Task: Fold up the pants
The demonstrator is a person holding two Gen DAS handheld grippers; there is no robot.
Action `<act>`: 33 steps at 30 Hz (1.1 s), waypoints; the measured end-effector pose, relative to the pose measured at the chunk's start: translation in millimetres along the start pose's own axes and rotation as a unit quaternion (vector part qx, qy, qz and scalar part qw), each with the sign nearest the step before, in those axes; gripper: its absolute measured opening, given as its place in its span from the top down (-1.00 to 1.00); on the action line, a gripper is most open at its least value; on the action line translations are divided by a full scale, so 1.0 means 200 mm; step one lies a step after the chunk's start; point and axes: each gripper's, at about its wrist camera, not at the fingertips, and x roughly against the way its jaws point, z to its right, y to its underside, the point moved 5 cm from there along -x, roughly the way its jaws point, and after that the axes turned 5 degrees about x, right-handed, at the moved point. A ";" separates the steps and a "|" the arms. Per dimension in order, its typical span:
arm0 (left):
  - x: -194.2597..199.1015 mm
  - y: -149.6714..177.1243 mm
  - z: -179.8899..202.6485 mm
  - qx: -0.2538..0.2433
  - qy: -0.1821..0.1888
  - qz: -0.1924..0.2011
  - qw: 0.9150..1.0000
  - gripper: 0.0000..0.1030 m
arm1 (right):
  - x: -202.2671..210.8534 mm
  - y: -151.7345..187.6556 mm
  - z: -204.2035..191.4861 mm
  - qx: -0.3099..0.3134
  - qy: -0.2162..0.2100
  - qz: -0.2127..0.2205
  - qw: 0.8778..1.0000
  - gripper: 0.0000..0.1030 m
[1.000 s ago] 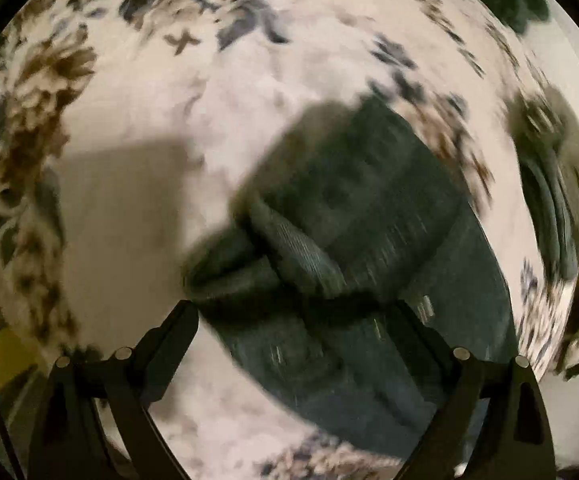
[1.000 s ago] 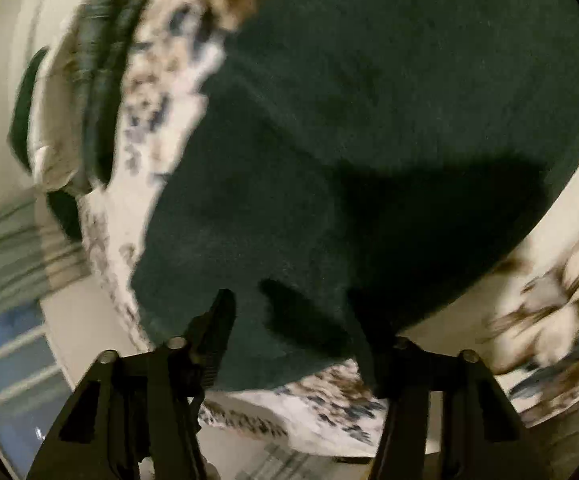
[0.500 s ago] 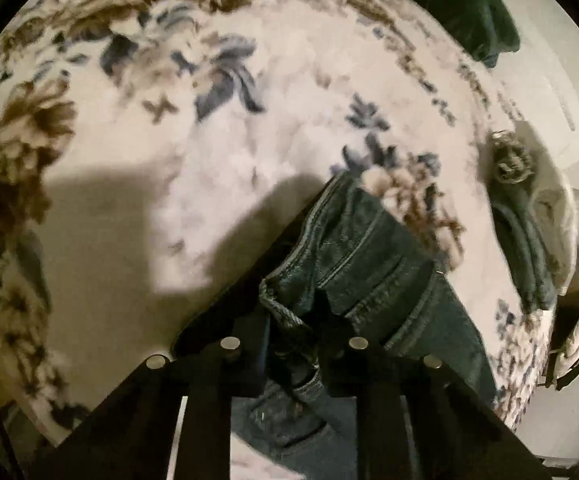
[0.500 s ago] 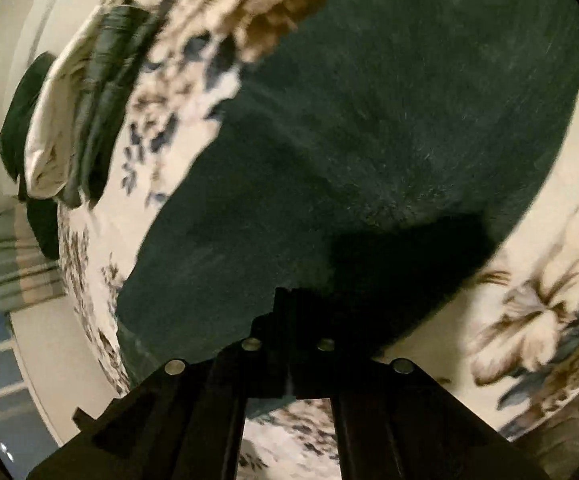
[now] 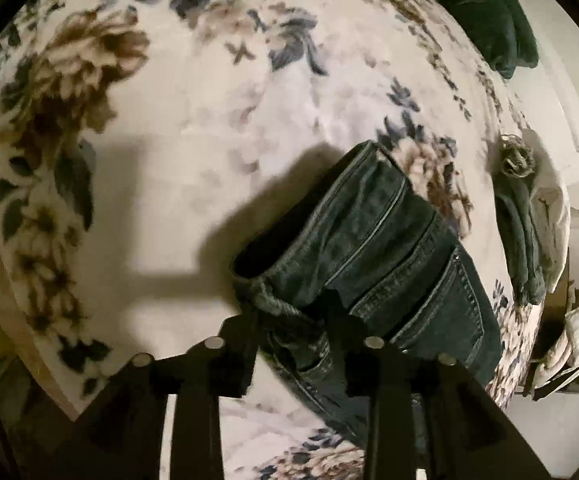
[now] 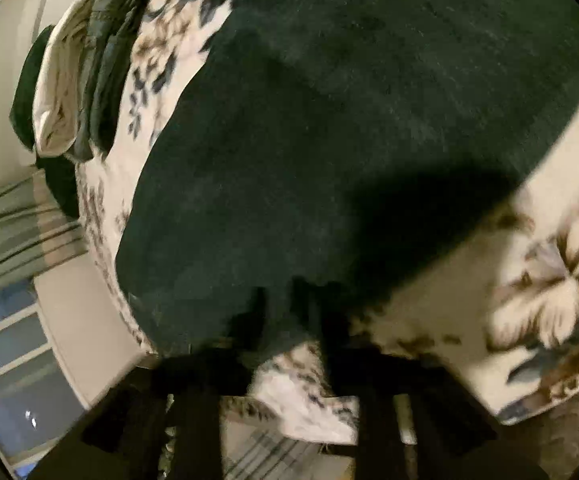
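Note:
Dark green-blue jeans [image 5: 373, 248] lie on a floral blanket [image 5: 209, 120]. In the left wrist view the waistband with its pocket and seams sits right at my left gripper [image 5: 293, 320], whose fingers are parted slightly around bunched denim at the waistband edge. In the right wrist view the jeans [image 6: 349, 140] fill most of the frame as a broad dark panel. My right gripper [image 6: 289, 320] sits at the panel's near edge; its fingers are blurred, a small gap apart, with denim and blanket between them.
A stack of folded clothes [image 5: 525, 232] lies at the right edge of the bed, also in the right wrist view [image 6: 89, 64]. A dark green cushion [image 5: 485, 12] is at the top right. Striped fabric [image 6: 13, 232] and a window [image 6: 9, 360] lie beyond the bed.
Both grippers closed onto the jeans half a second ago and have now parted a little. The waistband has shifted up and right in the left view.

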 end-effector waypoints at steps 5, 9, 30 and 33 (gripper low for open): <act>-0.14 0.00 0.03 -0.016 -0.018 -0.021 0.999 0.17 | -0.05 -0.06 0.10 -0.045 0.019 0.009 0.999 0.11; -0.20 -0.02 0.03 -0.011 -0.023 -0.026 0.999 0.08 | -0.08 -0.05 0.09 -0.036 0.045 0.010 0.998 0.12; 0.05 0.02 0.04 -0.053 -0.044 0.028 0.997 0.70 | 0.23 0.17 -0.05 0.034 0.099 0.063 0.992 0.87; -0.07 0.04 -0.06 -0.041 -0.071 -0.002 0.997 0.68 | 0.16 0.16 0.04 0.027 0.127 0.038 0.991 0.87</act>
